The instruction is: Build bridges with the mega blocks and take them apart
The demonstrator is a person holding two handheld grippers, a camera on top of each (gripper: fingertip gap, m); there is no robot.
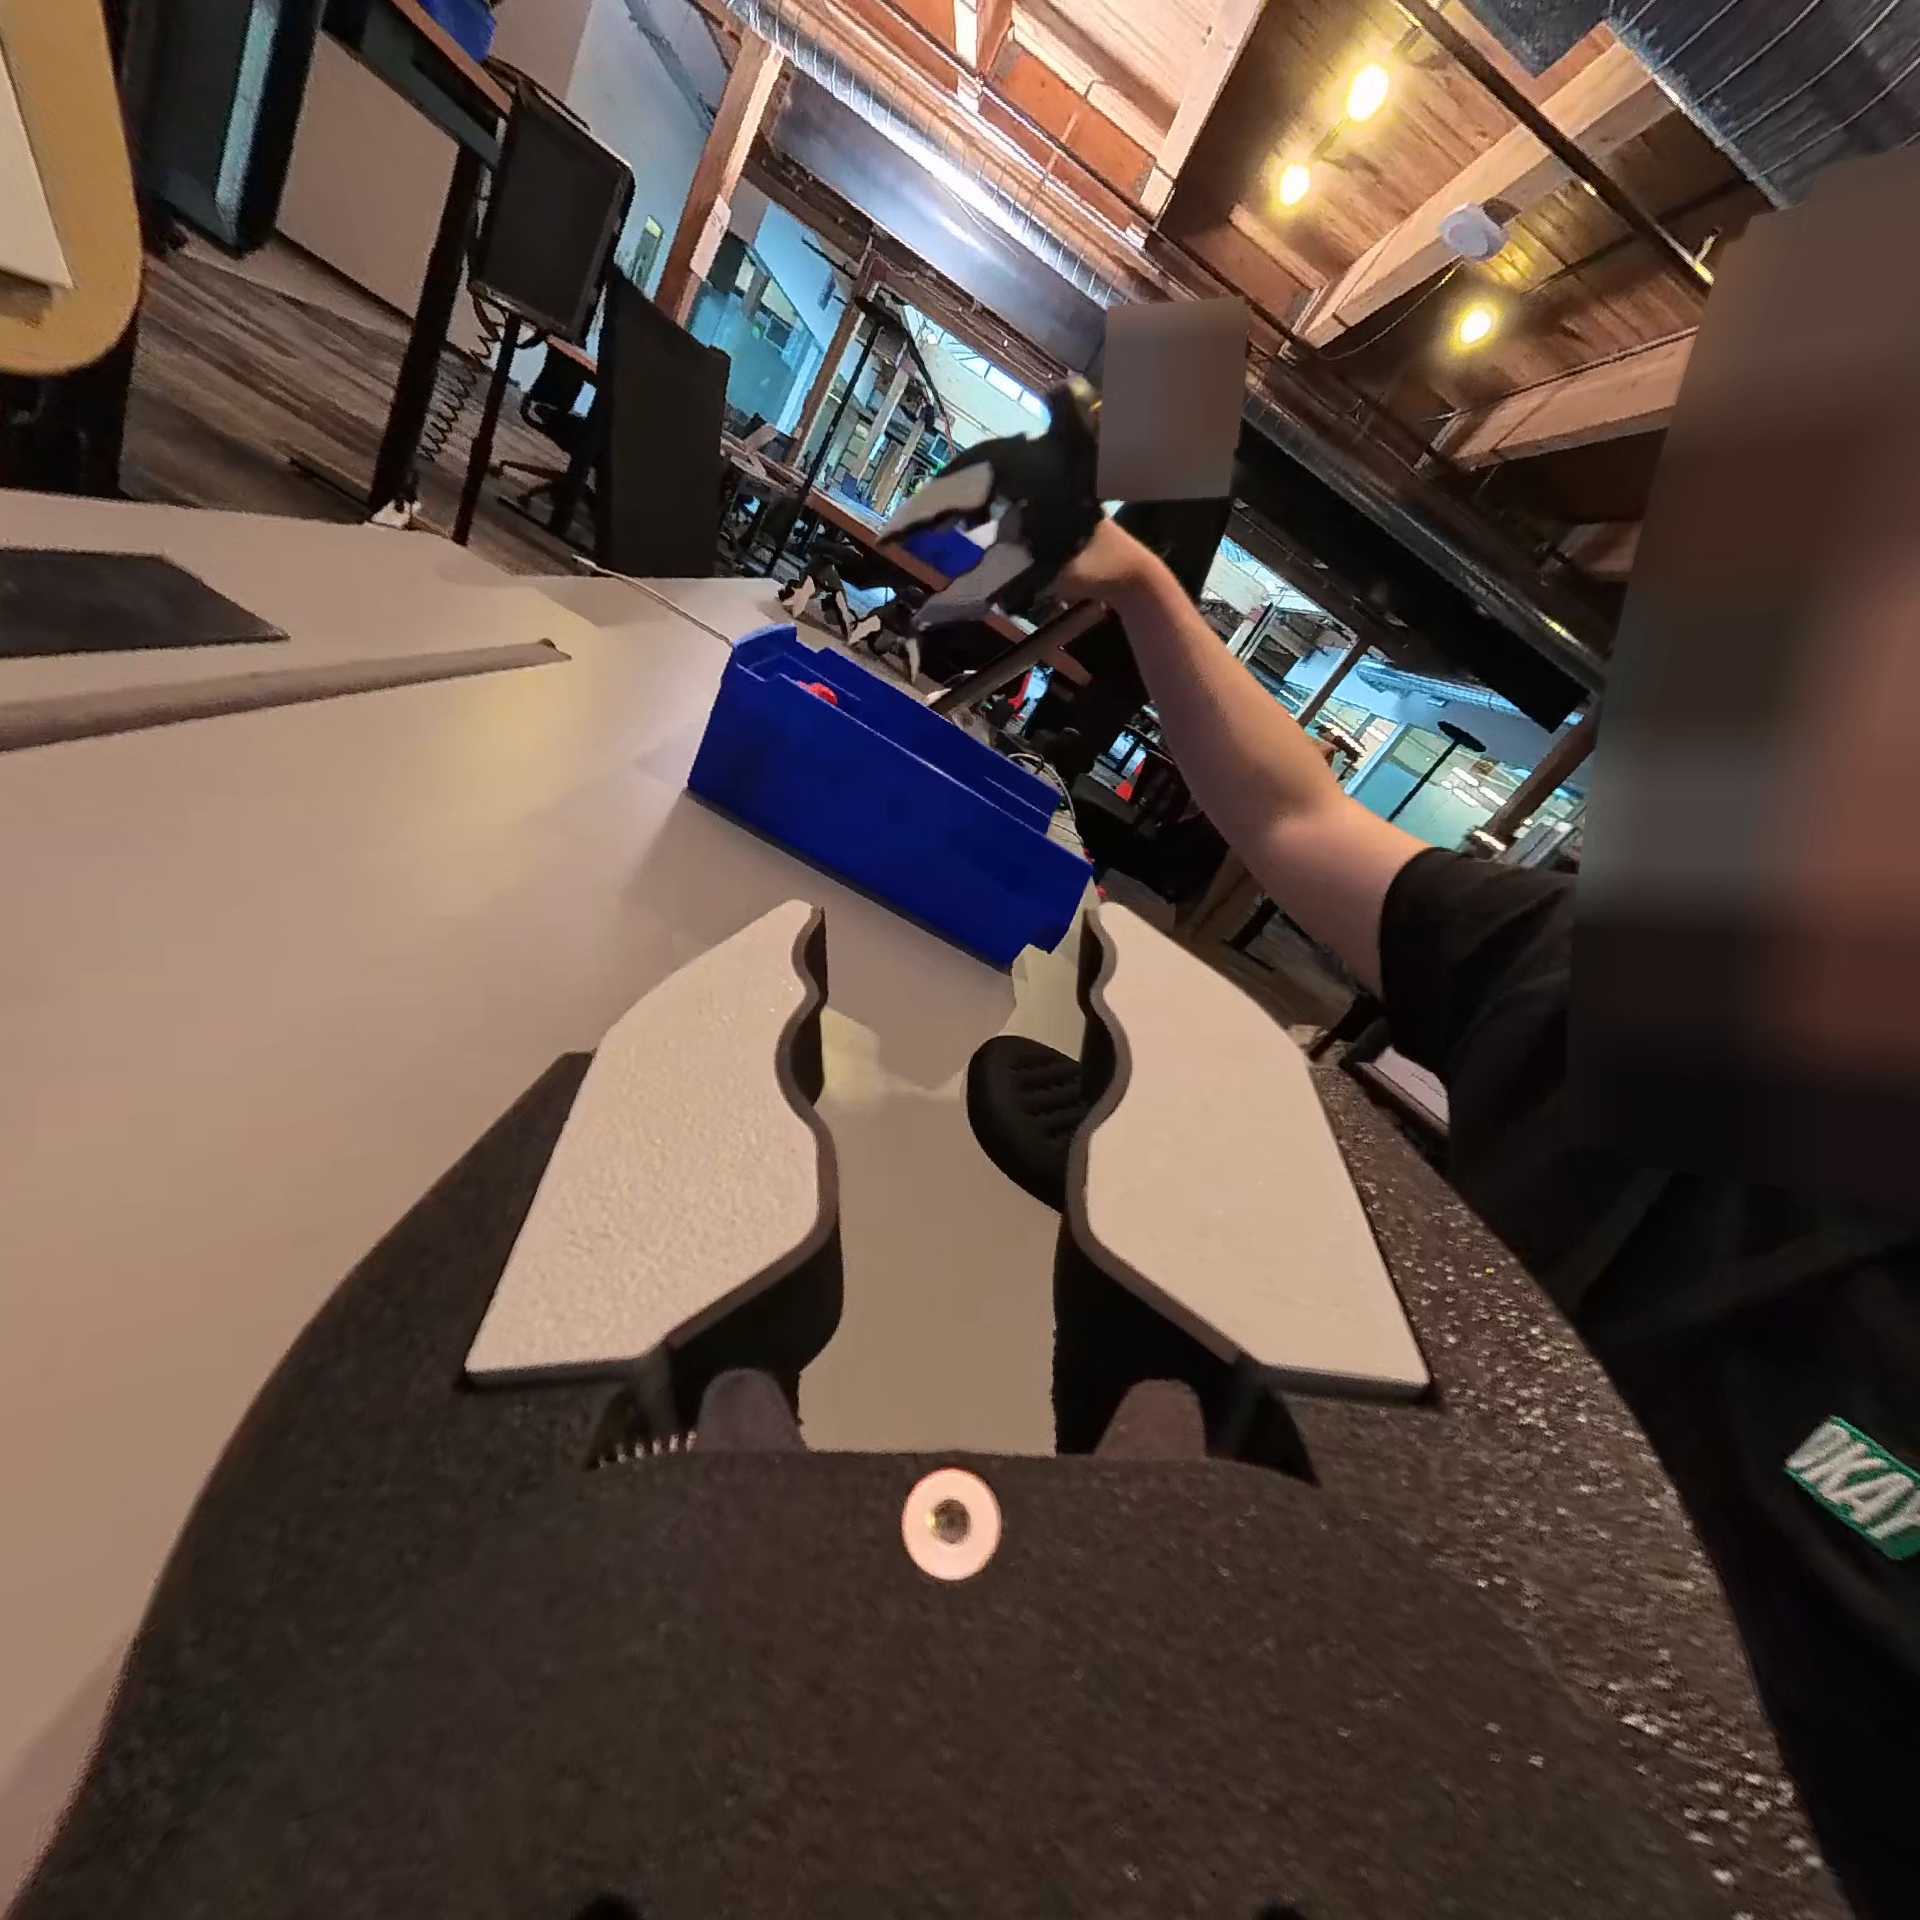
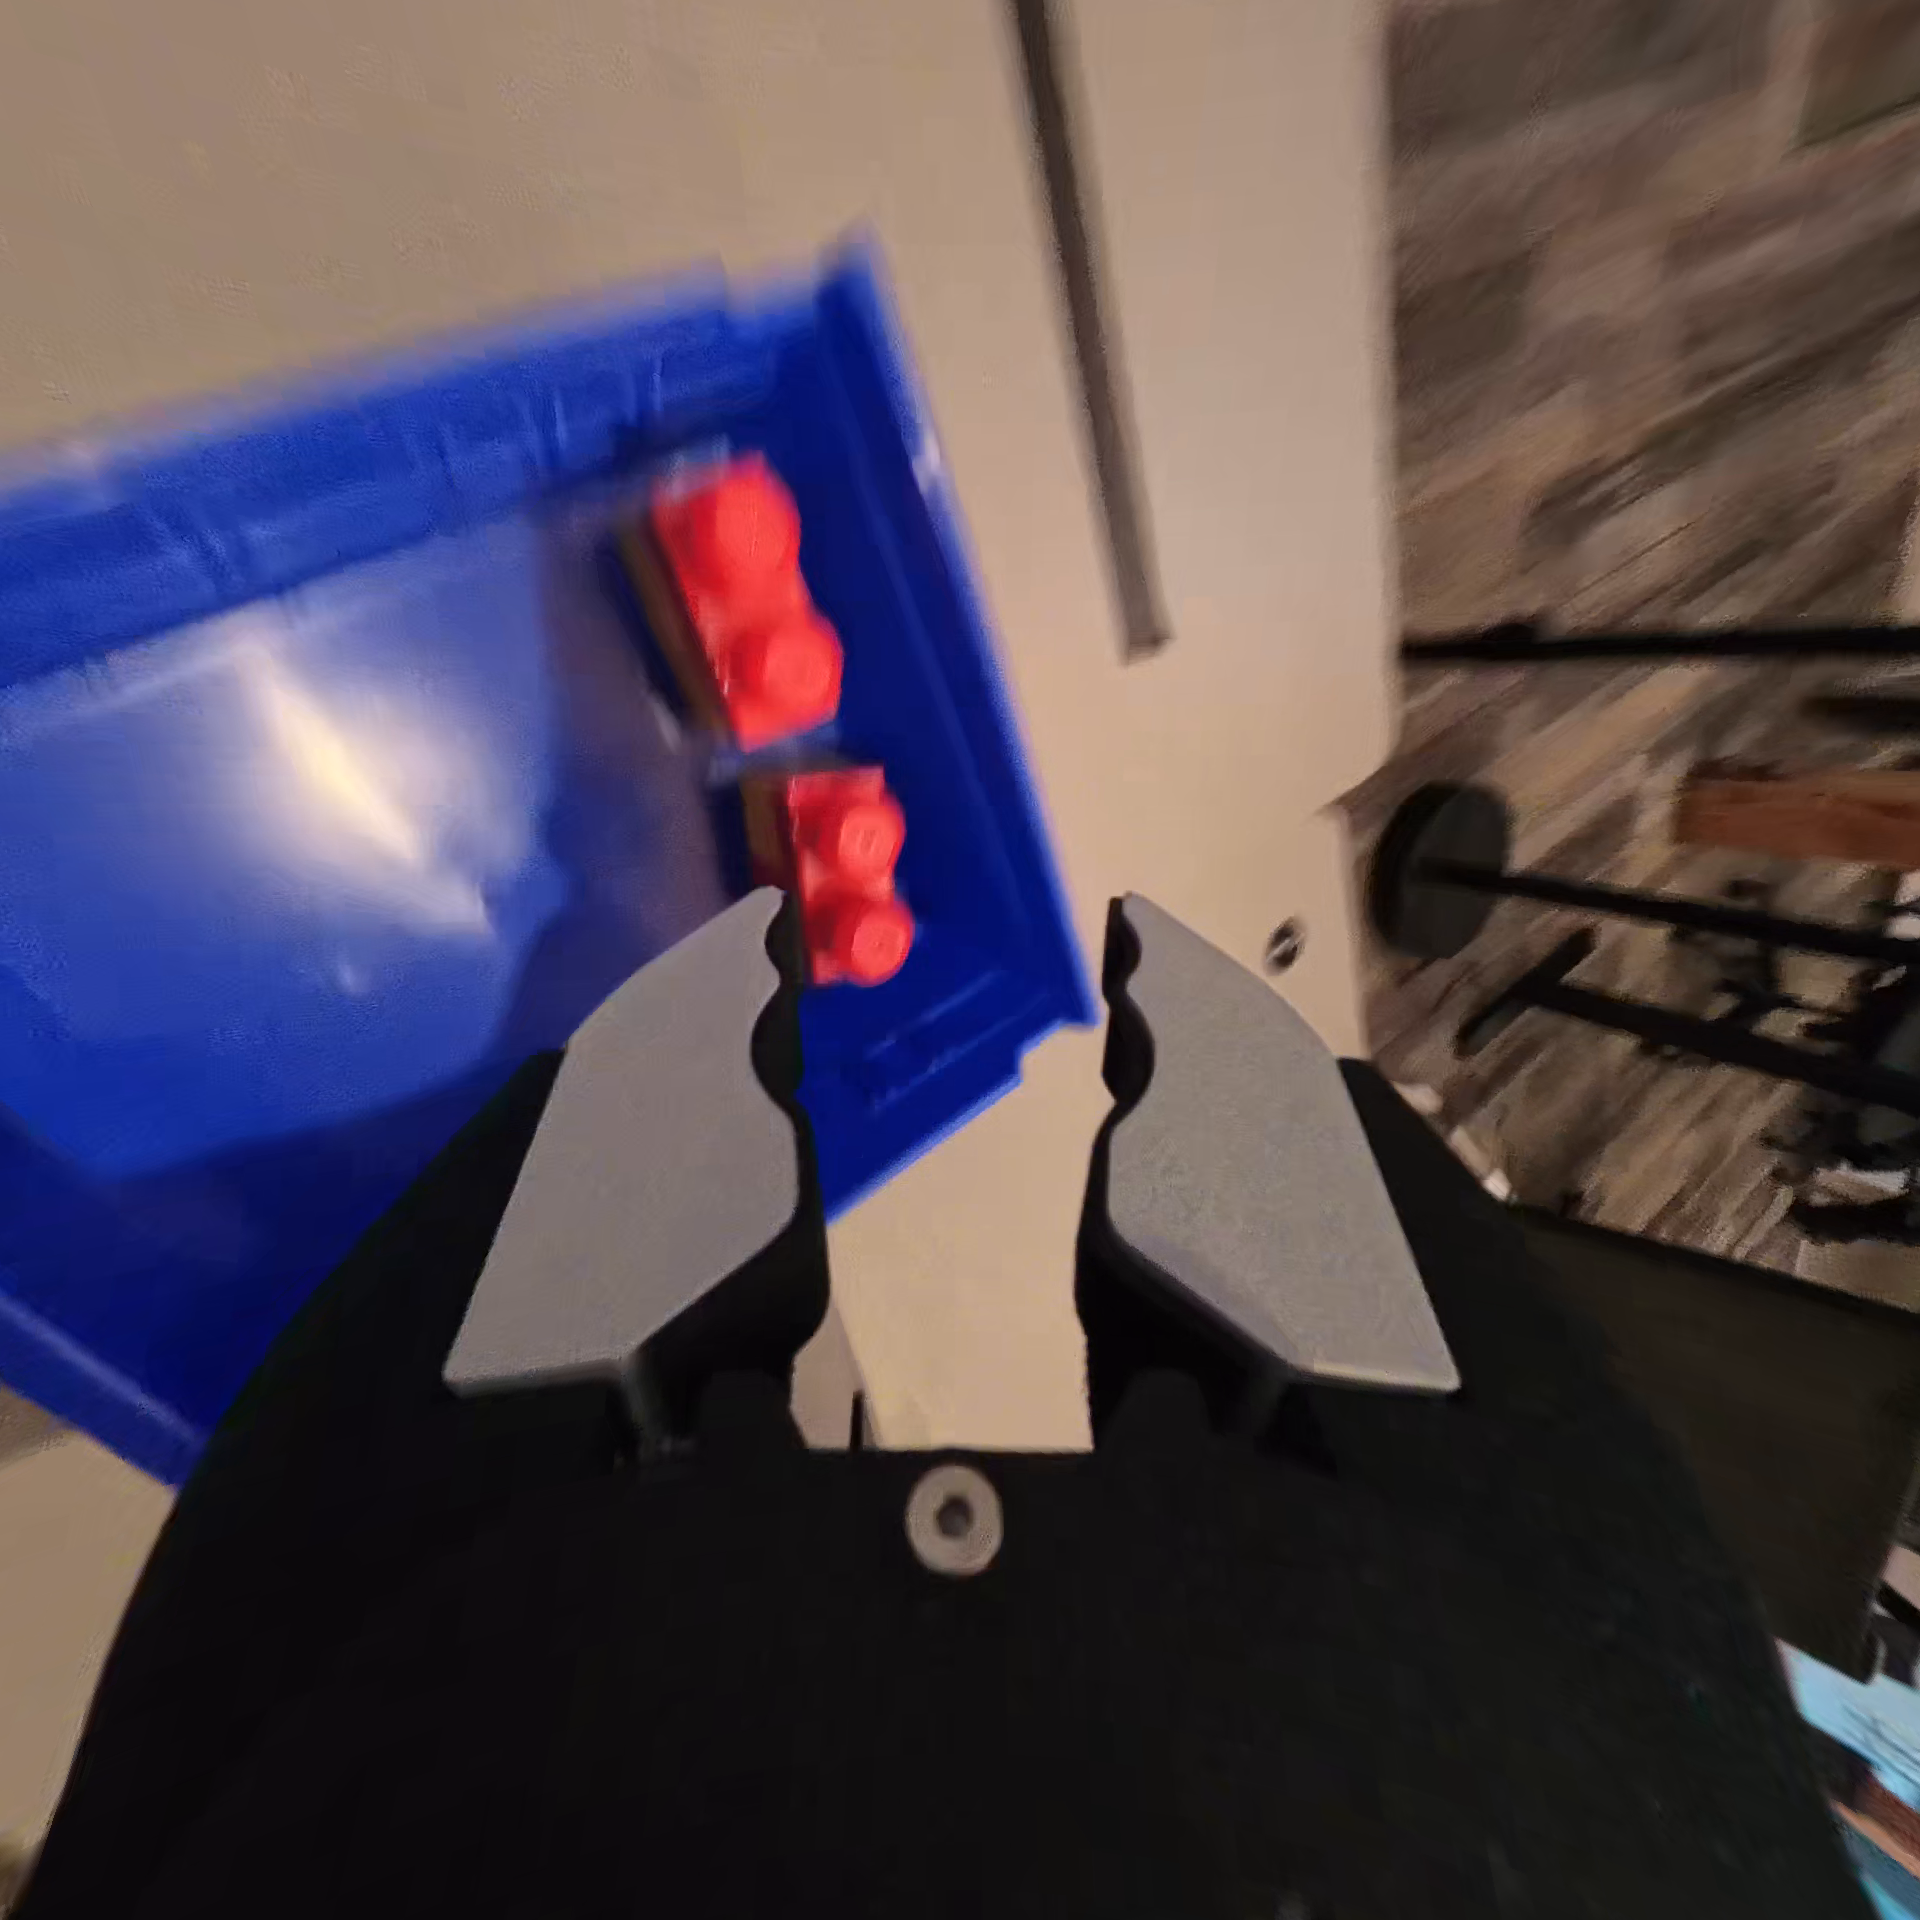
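Note:
Two red mega blocks [image 2: 753, 603] [image 2: 852, 878] lie at one end inside a blue plastic bin [image 2: 312, 748], seen from above and blurred in the right wrist view. My right gripper [image 2: 945, 914] is open and empty, held above that end of the bin. In the left wrist view the same bin [image 1: 883, 800] stands on the pale table [image 1: 312, 935] with a bit of red block [image 1: 821, 693] showing inside. My left gripper [image 1: 951, 920] is open and empty, low over the table just short of the bin. The right gripper [image 1: 971, 540] shows raised above the bin in a person's hand.
The person's arm and black sleeve [image 1: 1455, 935] fill the right of the left wrist view. A dark mat [image 1: 114, 603] and a grey groove [image 1: 281, 675] lie on the table at left. The table edge, floor and black stands [image 2: 1662, 935] are at right in the right wrist view.

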